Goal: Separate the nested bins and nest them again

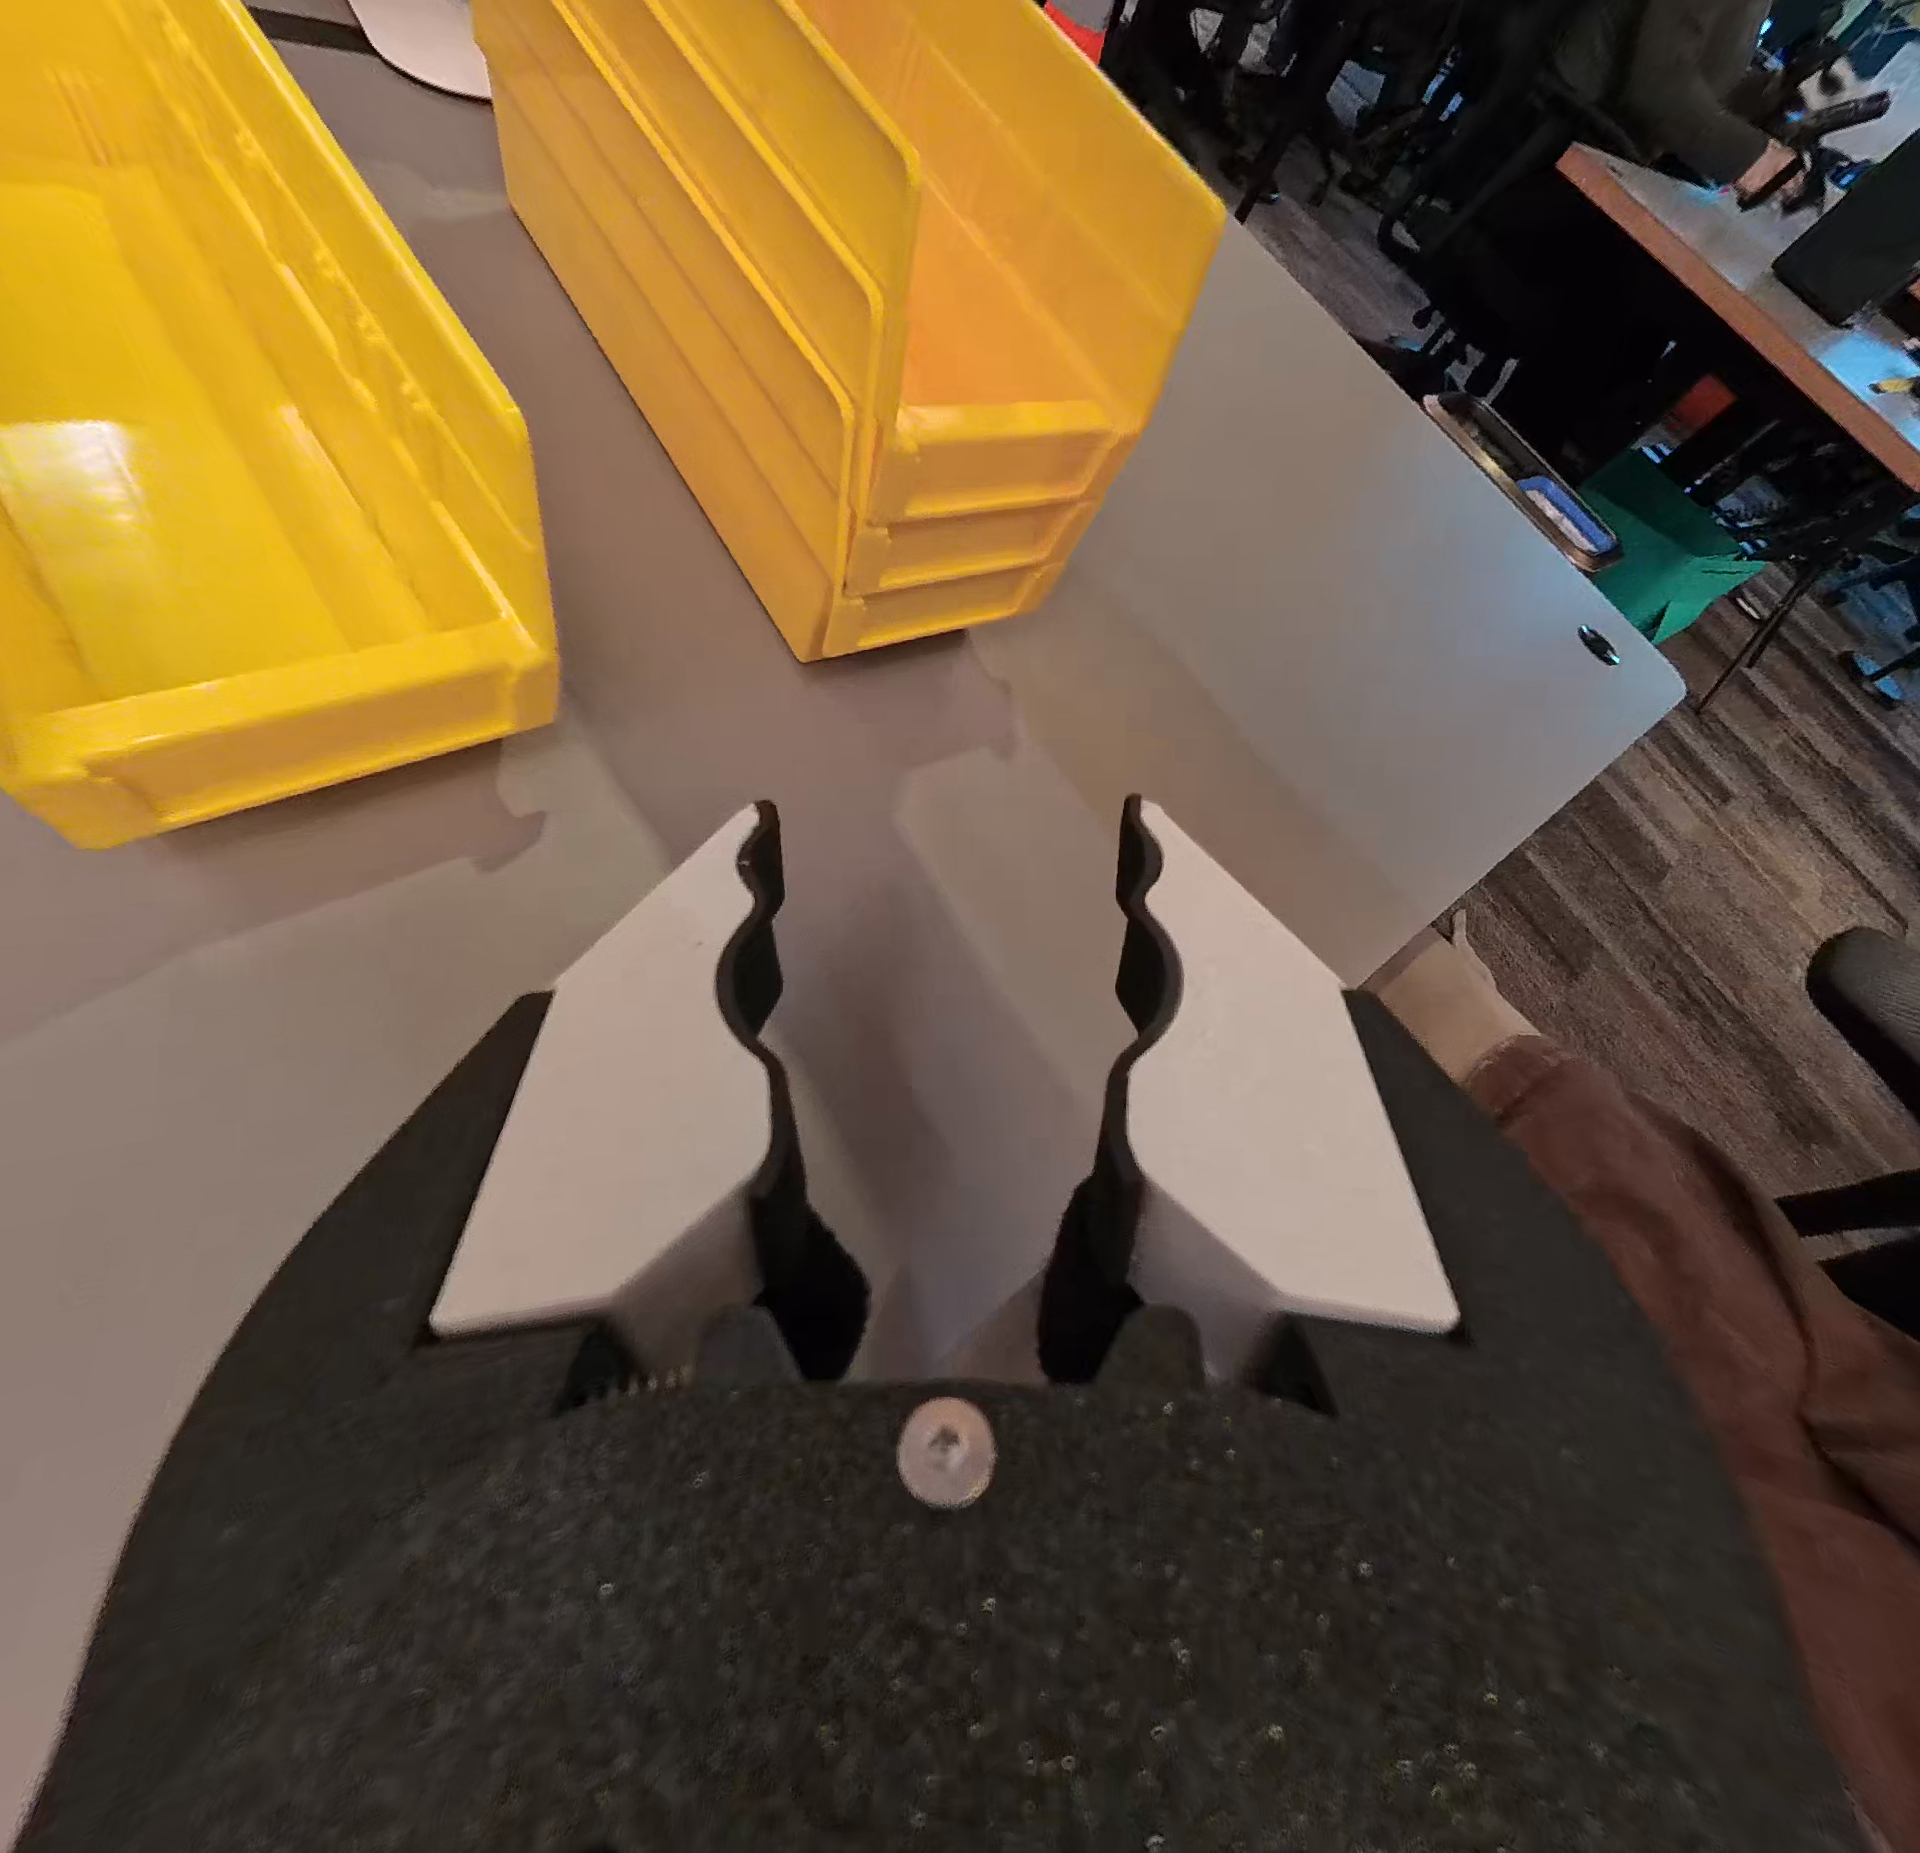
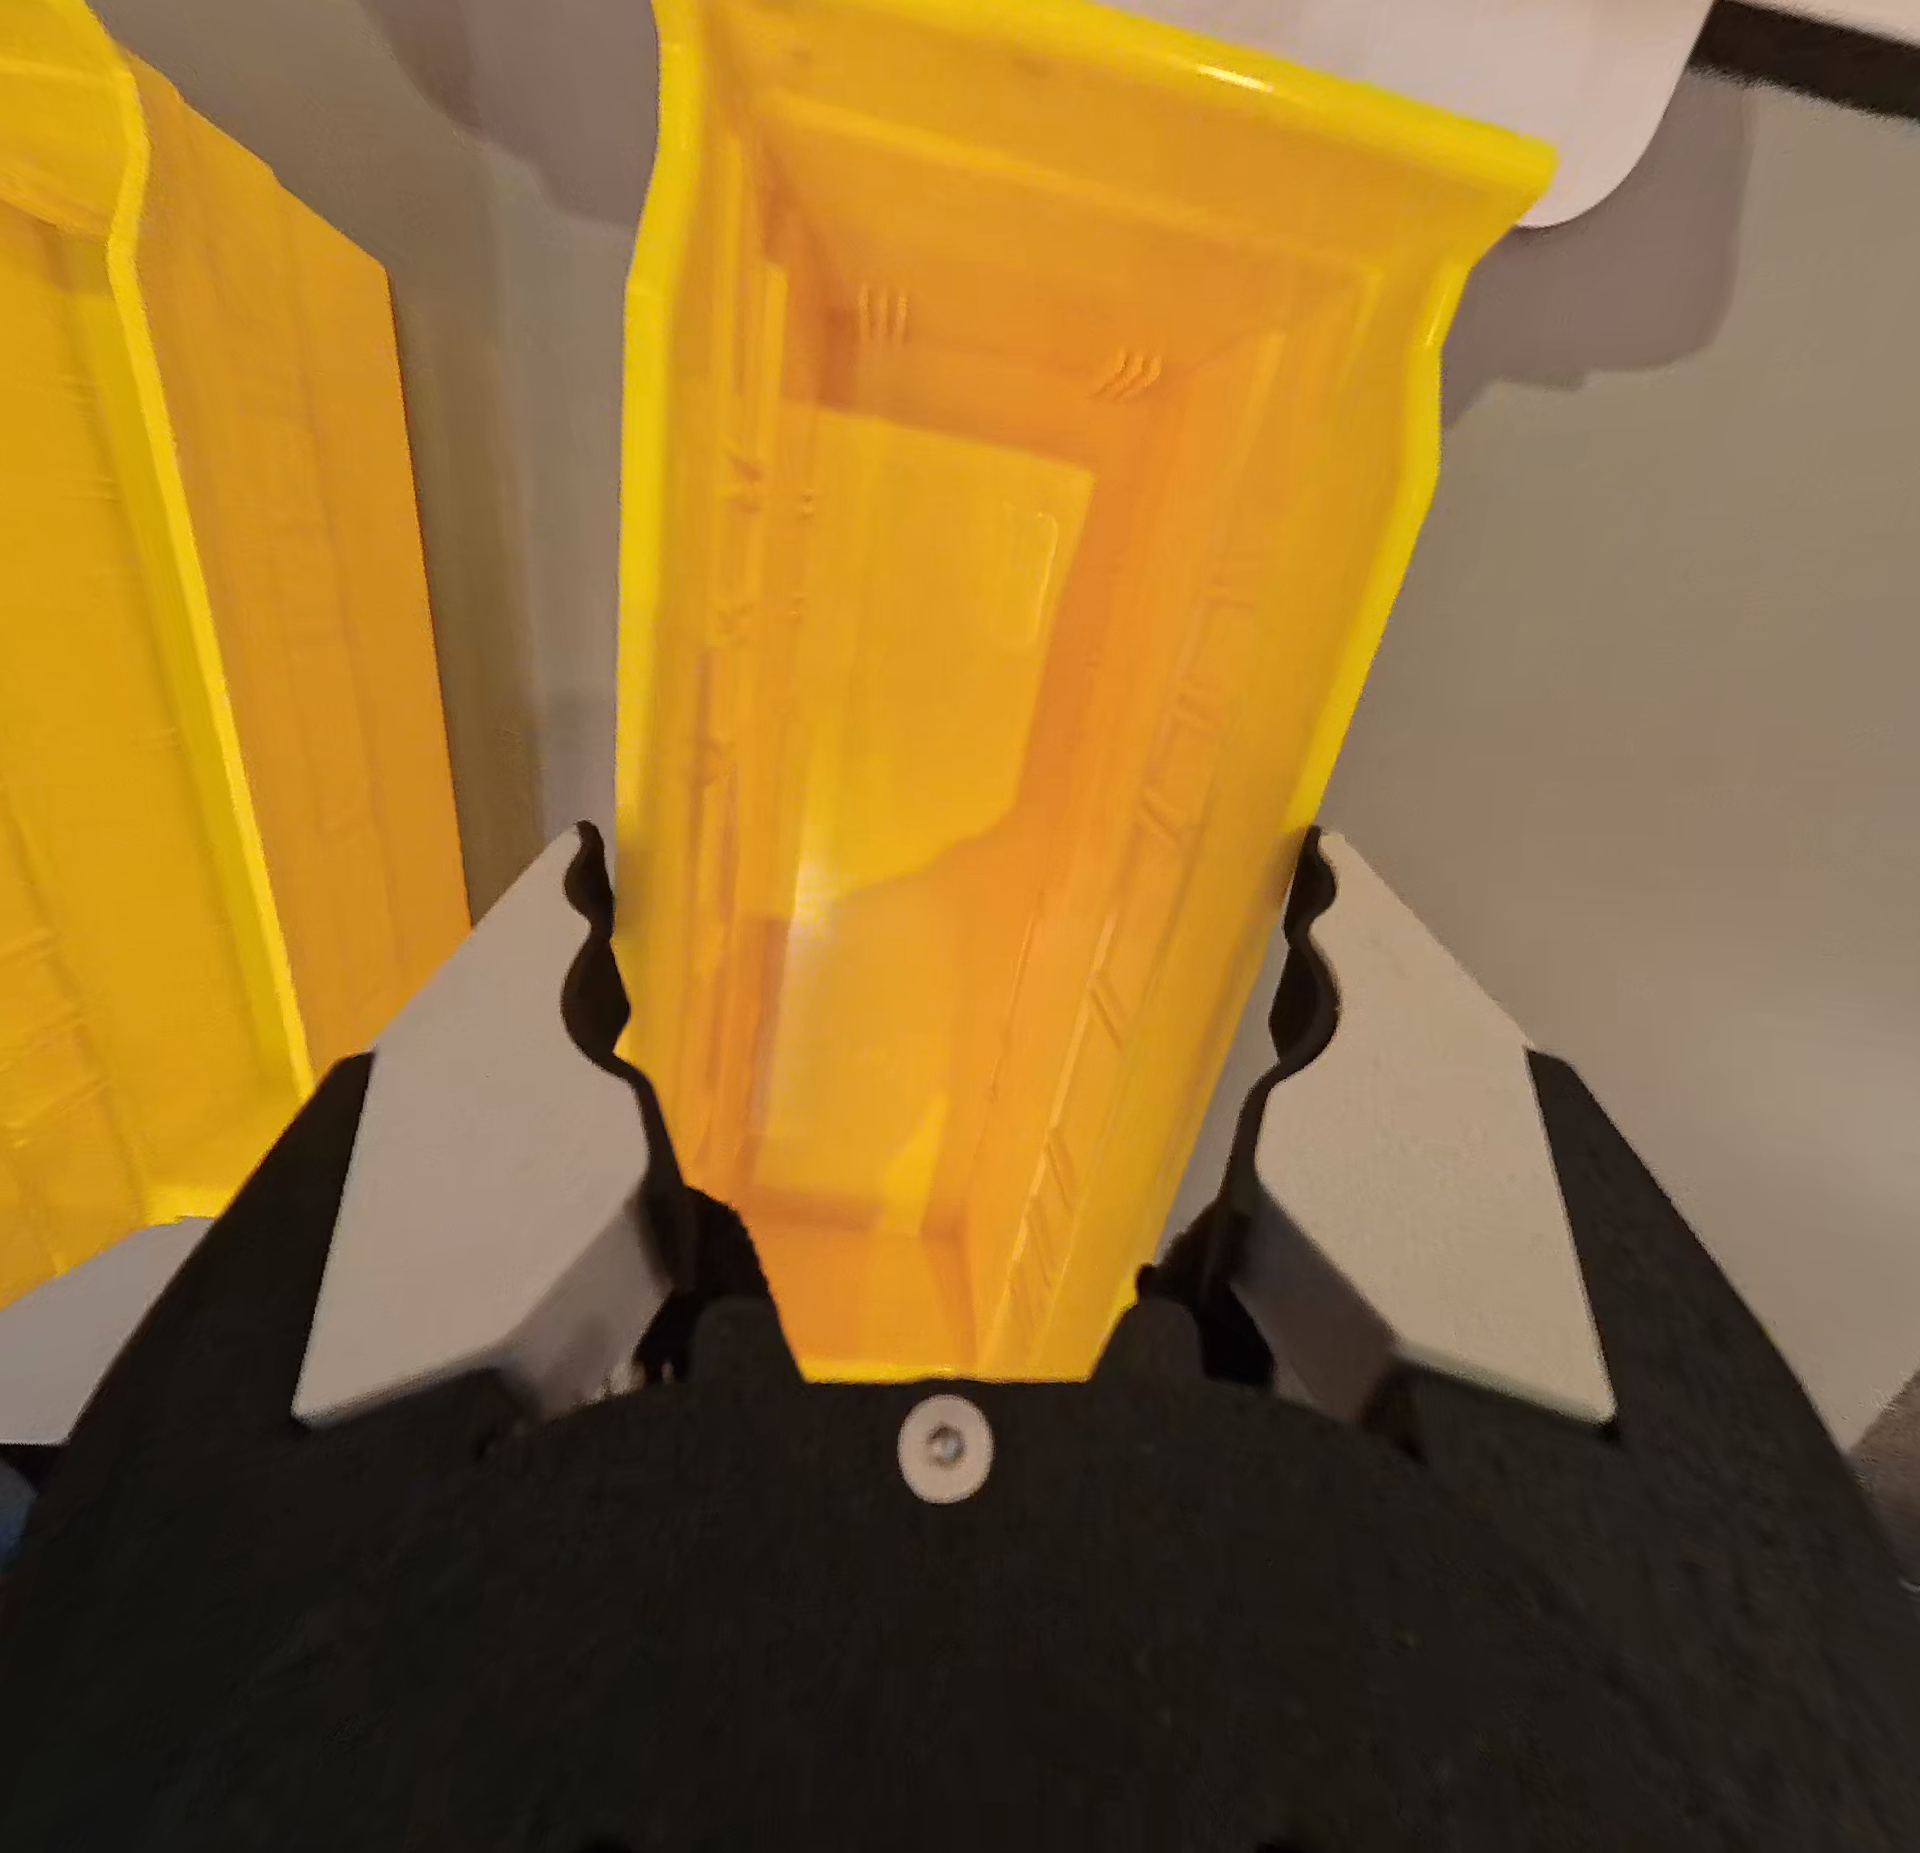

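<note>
In the left wrist view a single yellow bin [image 1: 239, 453] lies at the left of the grey table [image 1: 1299, 577]. A stack of three nested yellow bins [image 1: 831, 349] stands beside it in the middle. My left gripper [image 1: 945, 816] is open and empty, above bare table just in front of the stack. In the right wrist view I look down into the top bin of the stack [image 2: 987, 660]. My right gripper [image 2: 951, 837] is wide open with a finger on each side of that bin; I cannot tell if they touch it. The single bin [image 2: 156, 712] is at the left.
A white sheet [image 1: 416, 16] lies behind the bins; it also shows in the right wrist view [image 2: 1351, 16]. The table's right edge [image 1: 1538, 785] drops to a wood-look floor. A flat dark object [image 1: 1527, 484] sits by that edge. Chairs and another desk [image 1: 1745, 297] stand beyond. A brown-clad leg [image 1: 1714, 1336] is at lower right.
</note>
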`<state>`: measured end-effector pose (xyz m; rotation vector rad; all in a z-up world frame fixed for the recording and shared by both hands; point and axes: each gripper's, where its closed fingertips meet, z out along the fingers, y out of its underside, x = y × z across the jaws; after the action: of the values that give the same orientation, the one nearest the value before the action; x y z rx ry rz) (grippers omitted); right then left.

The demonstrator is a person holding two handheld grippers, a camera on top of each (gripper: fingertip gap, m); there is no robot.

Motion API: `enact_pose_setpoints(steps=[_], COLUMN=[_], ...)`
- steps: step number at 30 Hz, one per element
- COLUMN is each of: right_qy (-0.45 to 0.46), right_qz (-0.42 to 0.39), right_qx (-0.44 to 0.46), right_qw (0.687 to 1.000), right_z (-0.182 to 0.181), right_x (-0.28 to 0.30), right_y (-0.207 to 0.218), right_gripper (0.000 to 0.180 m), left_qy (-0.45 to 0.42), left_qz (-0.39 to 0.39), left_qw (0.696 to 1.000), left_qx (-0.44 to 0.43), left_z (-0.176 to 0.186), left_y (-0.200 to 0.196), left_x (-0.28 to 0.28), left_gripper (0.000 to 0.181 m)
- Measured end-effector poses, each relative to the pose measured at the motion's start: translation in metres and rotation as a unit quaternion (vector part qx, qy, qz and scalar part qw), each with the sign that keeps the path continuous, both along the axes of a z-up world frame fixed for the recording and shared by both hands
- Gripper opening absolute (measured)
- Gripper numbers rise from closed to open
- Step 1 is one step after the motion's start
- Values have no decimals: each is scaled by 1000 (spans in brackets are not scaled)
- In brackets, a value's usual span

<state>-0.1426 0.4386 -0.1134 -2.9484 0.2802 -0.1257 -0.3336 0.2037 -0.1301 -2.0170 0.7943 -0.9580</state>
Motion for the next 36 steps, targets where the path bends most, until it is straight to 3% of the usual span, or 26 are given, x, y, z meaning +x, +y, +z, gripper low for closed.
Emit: enact_pose_setpoints(steps=[8,27,36], right_qy=[-3,25,-2], right_qz=[10,27,31], right_qx=[-14,-49,-62], right_qw=[1000,998,998], right_z=[5,25,11], right_x=[-1,0,4], right_y=[-3,-30,-33], right_gripper=[104,98,122], left_qy=[11,28,32], left_qz=[0,-6,-4], left_qw=[1000,999,999], left_qx=[1,-15,-19], left_z=[-3,-13,-16], left_y=[-2,-9,-8], left_x=[-1,1,0], left_gripper=[61,60,60])
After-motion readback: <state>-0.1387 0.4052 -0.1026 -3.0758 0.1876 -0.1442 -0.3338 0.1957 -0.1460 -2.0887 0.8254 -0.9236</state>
